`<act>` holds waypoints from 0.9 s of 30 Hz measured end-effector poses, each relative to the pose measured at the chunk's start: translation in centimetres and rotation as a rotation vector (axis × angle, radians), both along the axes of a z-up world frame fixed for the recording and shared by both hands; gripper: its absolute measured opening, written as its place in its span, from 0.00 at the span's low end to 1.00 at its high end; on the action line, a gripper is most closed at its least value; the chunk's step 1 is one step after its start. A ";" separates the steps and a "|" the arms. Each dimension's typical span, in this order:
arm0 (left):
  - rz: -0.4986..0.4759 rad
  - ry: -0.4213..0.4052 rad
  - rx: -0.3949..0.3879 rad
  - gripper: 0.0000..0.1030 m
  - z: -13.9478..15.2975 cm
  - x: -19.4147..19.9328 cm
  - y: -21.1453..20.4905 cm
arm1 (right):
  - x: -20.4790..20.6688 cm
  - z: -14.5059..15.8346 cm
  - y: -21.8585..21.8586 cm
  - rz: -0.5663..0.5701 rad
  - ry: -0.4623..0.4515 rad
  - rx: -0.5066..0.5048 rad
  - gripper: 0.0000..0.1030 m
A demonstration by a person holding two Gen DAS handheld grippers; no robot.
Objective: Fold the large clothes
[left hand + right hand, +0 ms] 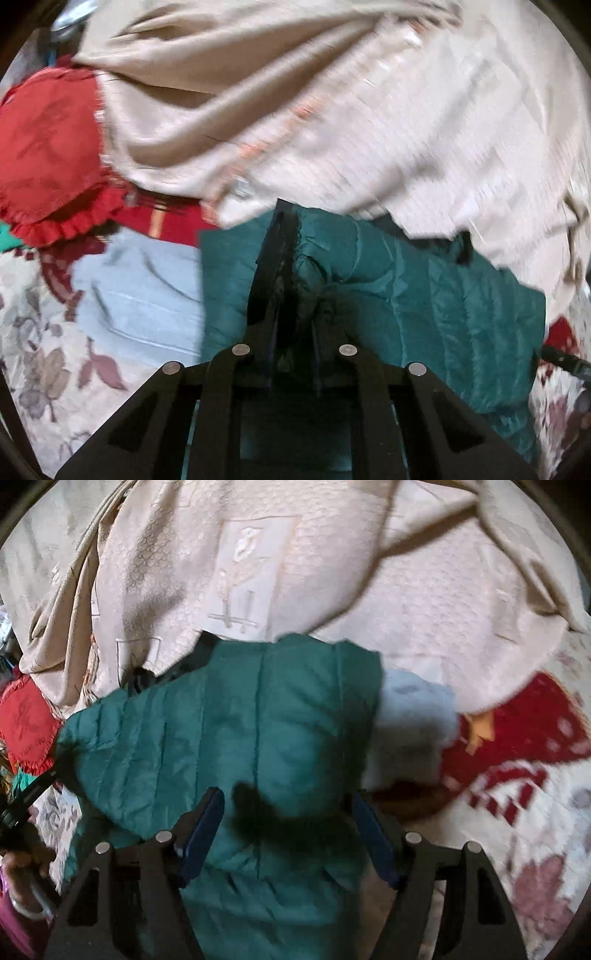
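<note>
A teal quilted jacket (424, 295) lies on a floral bedspread (33, 332). My left gripper (295, 321) is shut on the jacket's black-lined zipper edge, which bunches between the fingers. In the right wrist view the same jacket (229, 731) lies spread under my right gripper (286, 823), whose blue-padded fingers (201, 834) stand wide apart over the fabric without pinching it. The left gripper shows at that view's left edge (33, 786).
A large cream patterned cloth (332, 110) is heaped behind the jacket; it also shows in the right wrist view (295, 572). A red frilled cushion (48, 155) lies at the left. A light blue garment (140, 295) lies next to the jacket.
</note>
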State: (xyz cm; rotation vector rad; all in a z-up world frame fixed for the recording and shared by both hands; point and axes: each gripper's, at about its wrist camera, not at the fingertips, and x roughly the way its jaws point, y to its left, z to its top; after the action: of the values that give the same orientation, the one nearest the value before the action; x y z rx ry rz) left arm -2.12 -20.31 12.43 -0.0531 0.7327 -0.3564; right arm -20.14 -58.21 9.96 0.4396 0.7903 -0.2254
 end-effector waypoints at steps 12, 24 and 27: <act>0.040 0.065 0.065 0.00 -4.1 -0.1 3.0 | 3.4 0.4 0.9 0.006 -0.032 0.043 0.76; 0.010 0.069 0.099 0.00 -4.9 -0.6 0.7 | 5.7 -2.4 -0.6 -0.032 0.034 -0.019 0.61; -0.028 0.059 0.091 0.00 -4.9 -0.8 -0.4 | 6.0 -0.7 0.5 -0.030 0.012 -0.139 0.31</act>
State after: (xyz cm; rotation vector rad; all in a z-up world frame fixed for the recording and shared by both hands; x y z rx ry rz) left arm -2.96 -20.67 7.48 0.0326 0.8074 -0.3490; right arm -14.18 -57.72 9.25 0.3188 0.7751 -0.3089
